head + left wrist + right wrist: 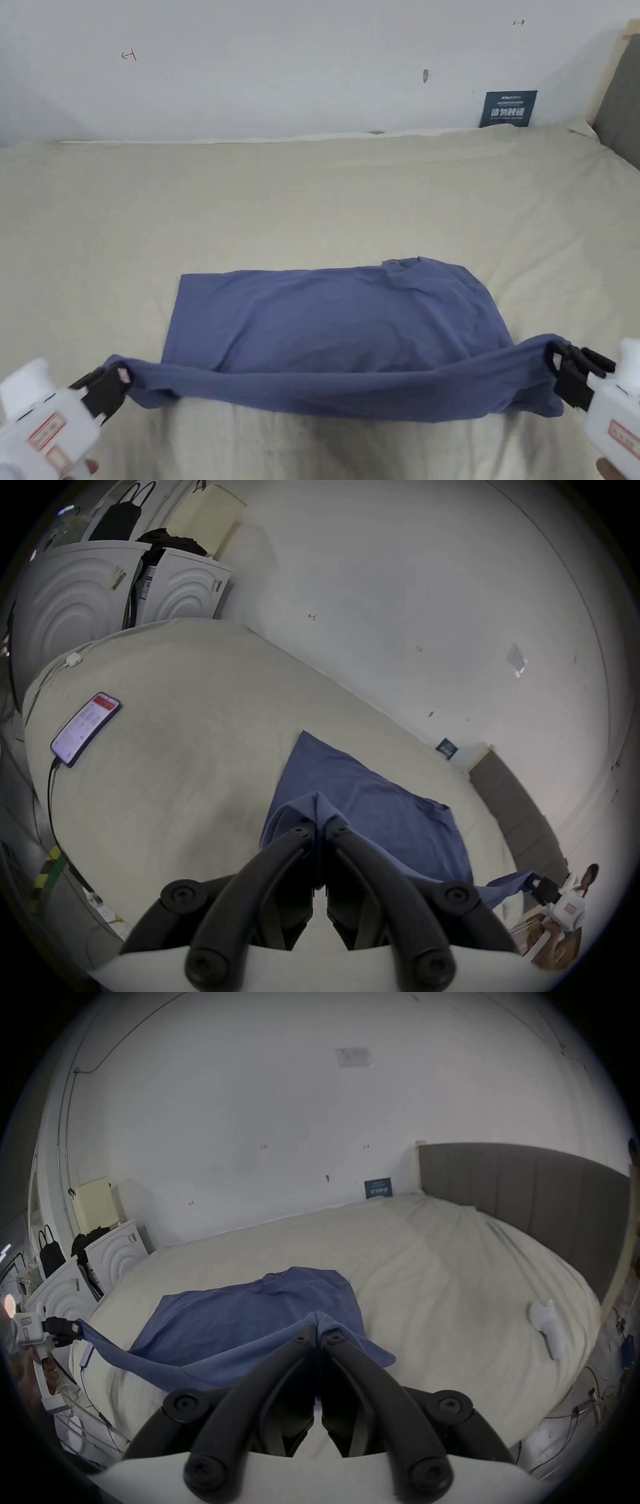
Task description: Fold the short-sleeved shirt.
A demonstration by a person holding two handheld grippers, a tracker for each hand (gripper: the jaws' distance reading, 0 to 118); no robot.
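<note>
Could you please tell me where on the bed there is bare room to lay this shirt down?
Bare sheet lies between the shirt and the wall, and toward the headboard. The phone sits near the foot.

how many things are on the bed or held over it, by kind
blue shirt: 1
handheld tools: 2, left tool and right tool, each shut on a near corner of the shirt
phone: 1
small white object near the headboard: 1
total: 5
</note>
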